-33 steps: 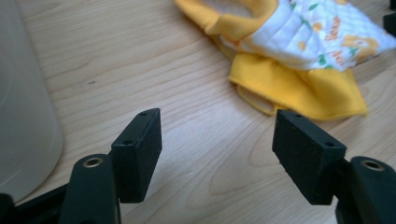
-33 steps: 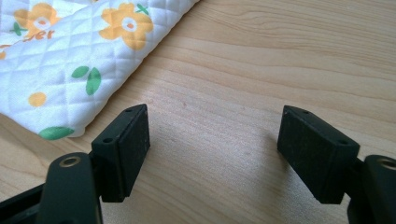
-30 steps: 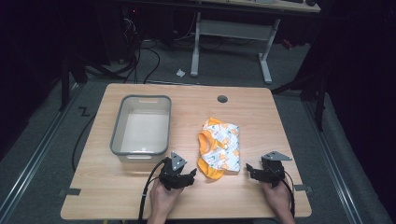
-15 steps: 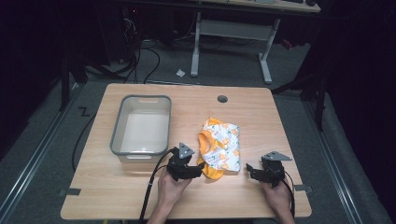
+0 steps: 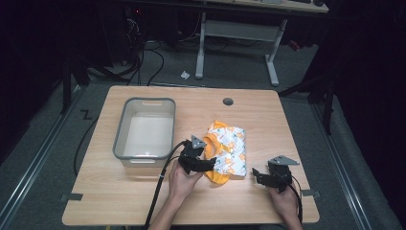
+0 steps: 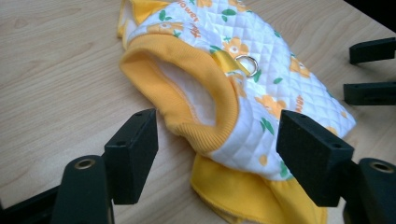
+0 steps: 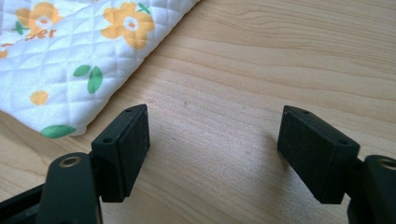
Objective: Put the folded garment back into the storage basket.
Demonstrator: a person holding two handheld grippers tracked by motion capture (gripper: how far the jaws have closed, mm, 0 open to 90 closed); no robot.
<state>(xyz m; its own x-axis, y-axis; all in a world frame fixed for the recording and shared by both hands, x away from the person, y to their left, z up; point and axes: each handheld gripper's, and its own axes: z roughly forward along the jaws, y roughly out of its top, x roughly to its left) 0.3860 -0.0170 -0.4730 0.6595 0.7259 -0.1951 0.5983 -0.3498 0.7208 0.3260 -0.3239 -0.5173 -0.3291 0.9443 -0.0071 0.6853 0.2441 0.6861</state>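
Left of the quilted orange-flowered pet vest (image 5: pixel 226 153) on the wooden tabletop (image 5: pixel 287 120) sits a grey plastic bin (image 5: pixel 144 129), looks empty. Right up against the vest's left side are the left tongs (image 5: pixel 210 163), spread wide around its orange ribbed cuff (image 6: pixel 187 100), pads not touching the cloth yet. Off the vest's lower right corner, the right tongs (image 5: pixel 256 173) gape wide over bare wood, holding nothing.

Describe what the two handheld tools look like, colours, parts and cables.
Both are black. The left tool and right tool each carry a grey three-cornered plate on top and trail a black cable. Each has two blocky, rectangular black fingers with small screw holes, on arms with brass-ringed holes. The forearms are unsleeved.
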